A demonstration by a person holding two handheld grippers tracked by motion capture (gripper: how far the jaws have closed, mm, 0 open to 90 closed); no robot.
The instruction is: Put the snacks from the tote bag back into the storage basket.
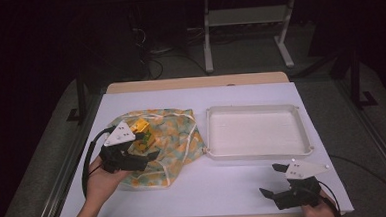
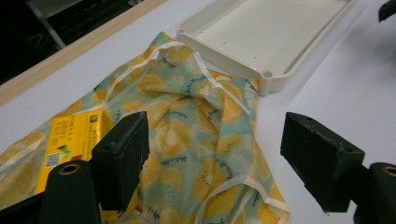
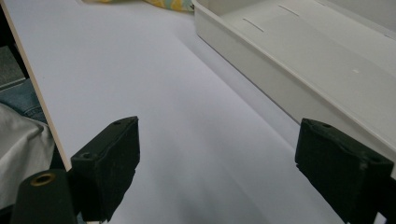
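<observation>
Both claws gape empty, the left claw (image 1: 150,150) raised, the right claw (image 1: 273,180) low.

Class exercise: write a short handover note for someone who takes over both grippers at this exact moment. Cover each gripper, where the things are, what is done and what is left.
Left gripper: jaws open, nothing between them, held above the lemon-print cloth bag.
Right gripper: jaws open, empty, low over the white table near its front edge, in front of the shallow white plastic tray.
Things: the bag lies crumpled left of the tray, one corner touching it. A yellow printed box sits at the bag.
Done: nothing is in the tray.
Left: probably taking the box out and setting it in the tray.
</observation>
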